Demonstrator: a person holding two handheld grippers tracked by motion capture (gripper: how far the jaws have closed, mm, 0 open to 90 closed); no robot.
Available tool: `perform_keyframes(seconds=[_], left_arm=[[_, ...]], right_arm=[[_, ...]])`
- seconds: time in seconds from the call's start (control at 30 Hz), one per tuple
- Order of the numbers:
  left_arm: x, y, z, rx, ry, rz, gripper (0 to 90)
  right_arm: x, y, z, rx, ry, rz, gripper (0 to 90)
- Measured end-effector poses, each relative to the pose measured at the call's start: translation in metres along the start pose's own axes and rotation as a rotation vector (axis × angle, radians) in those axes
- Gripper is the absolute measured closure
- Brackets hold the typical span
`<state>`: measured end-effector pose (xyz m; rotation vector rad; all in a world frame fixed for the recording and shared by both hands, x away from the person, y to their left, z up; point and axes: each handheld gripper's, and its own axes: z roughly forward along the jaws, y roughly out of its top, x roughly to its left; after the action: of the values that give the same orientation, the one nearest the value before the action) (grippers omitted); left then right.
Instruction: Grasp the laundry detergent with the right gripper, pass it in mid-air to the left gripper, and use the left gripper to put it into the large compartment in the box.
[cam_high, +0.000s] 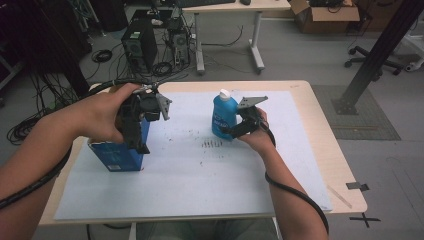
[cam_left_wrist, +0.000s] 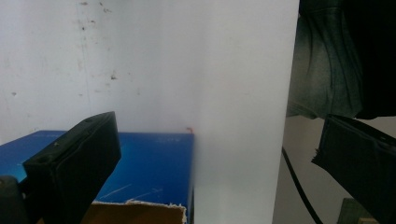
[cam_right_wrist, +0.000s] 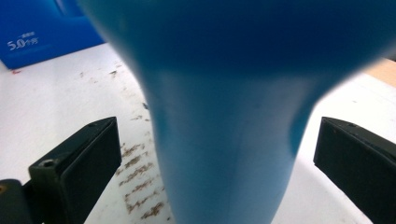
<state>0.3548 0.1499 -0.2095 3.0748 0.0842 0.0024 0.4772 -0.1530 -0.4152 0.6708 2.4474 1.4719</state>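
The right gripper (cam_high: 235, 131) straddles the upright blue plastic bottle (cam_high: 223, 116), jaws apart, ready to clamp, while the left gripper (cam_high: 136, 135), jaws spread, hovers over the open blue cardboard box (cam_high: 116, 156).

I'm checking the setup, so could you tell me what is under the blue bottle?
The blue bottle stands upright on the white mat, beside dark smudges. The patch beneath its base is hidden.

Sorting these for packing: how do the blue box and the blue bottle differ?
The box is squared cardboard with an open top; the bottle is rounded, narrows in the middle and has a white cap. The box stands at the mat's left edge under the left gripper; the bottle stands near the middle, between the open jaws of the right gripper. Both are blue and upright.
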Motion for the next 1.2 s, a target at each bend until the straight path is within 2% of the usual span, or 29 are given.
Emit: perform_keyframes(seconds=[0.23,0.37,0.43,0.73,1.0,1.2], left_arm=[[0.000,-0.005,-0.001,-0.006,0.005,-0.004,0.1],[0.000,-0.006,-0.001,-0.011,0.008,-0.003,0.1],[0.000,-0.007,-0.001,-0.013,0.006,-0.003,0.1],[-0.002,-0.006,0.000,-0.006,0.006,-0.003,0.1],[-0.004,-0.007,-0.002,-0.001,0.011,-0.009,0.1],[-0.004,-0.008,-0.004,-0.010,0.015,-0.010,0.2]], right_arm=[[0.002,-0.003,0.001,-0.042,-0.013,0.019,3.6],[0.002,-0.004,0.002,-0.048,-0.023,0.021,4.1],[0.003,-0.005,0.002,-0.052,-0.028,0.007,8.0],[0.005,-0.007,0.003,-0.068,-0.056,0.012,12.4],[0.006,-0.010,0.005,-0.100,-0.066,0.038,17.6],[0.006,-0.014,0.008,-0.097,-0.078,0.052,20.1]])
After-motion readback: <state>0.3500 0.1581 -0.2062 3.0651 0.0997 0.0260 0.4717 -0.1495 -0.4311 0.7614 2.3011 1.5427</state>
